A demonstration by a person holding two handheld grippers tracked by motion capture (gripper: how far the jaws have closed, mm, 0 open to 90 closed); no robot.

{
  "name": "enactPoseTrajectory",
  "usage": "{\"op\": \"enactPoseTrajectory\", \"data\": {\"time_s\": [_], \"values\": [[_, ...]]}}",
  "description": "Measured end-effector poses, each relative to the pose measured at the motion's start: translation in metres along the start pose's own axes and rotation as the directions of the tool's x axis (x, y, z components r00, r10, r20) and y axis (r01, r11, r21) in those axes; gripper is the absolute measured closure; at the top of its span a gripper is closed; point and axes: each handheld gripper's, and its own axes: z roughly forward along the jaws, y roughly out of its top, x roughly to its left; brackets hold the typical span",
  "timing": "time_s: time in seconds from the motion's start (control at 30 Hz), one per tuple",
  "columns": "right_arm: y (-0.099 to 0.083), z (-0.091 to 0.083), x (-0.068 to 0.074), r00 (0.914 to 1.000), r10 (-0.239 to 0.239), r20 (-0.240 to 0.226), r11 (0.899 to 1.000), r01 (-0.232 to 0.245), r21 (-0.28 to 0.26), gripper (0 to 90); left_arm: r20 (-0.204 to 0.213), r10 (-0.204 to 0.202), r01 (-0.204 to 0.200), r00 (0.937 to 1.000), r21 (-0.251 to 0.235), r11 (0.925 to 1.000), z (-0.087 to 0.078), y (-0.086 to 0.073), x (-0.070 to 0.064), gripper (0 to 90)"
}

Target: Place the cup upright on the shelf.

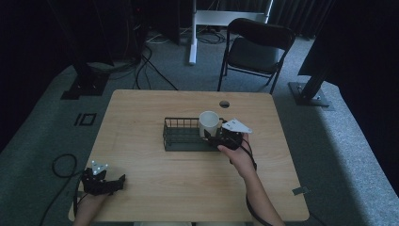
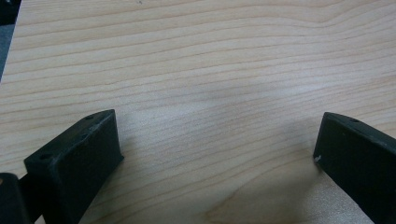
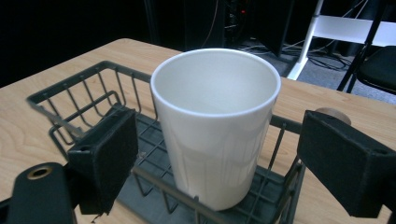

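One white cup (image 3: 215,126) stands upright in the right end of the dark wire basket (image 3: 79,100) at mid-table. My right gripper (image 3: 212,158) has its jaws wide apart on either side of it — not touching. My left gripper (image 2: 217,154) rests equally wide, gripping nothing, over bare wooden table (image 2: 210,70) — near its front-left corner.

Setting was probably a lab: black curtains (image 1: 362,56), floor cables (image 1: 146,66), folding chair (image 1: 254,47), stand bases (image 1: 308,94).
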Motion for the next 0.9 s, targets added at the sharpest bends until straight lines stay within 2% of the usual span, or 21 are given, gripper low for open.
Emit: {"op": "enactPoseTrajectory", "data": {"time_s": [0.37, 0.67, 0.9], "values": [[-0.008, -0.018, -0.006, 1.0000, -0.003, 0.005, 1.000, 0.003, -0.006, 12.4, 0.000, 0.000, 0.000, 1.0000, 0.000, 1.0000, 0.000, 0.000, 0.000, 0.7], [-0.022, -0.028, -0.015, 0.9999, 0.016, 0.006, 1.000, -0.016, 0.000, 12.4, 0.000, 0.000, 0.000, 1.0000, 0.001, 1.0000, 0.000, 0.000, 0.000, 0.8], [-0.039, -0.037, -0.028, 0.9990, 0.034, 0.029, 0.999, -0.034, 0.013, 12.6, 0.000, 0.000, 0.000, 1.0000, 0.000, 1.0000, 0.000, 0.000, 0.000, 0.7]]}}
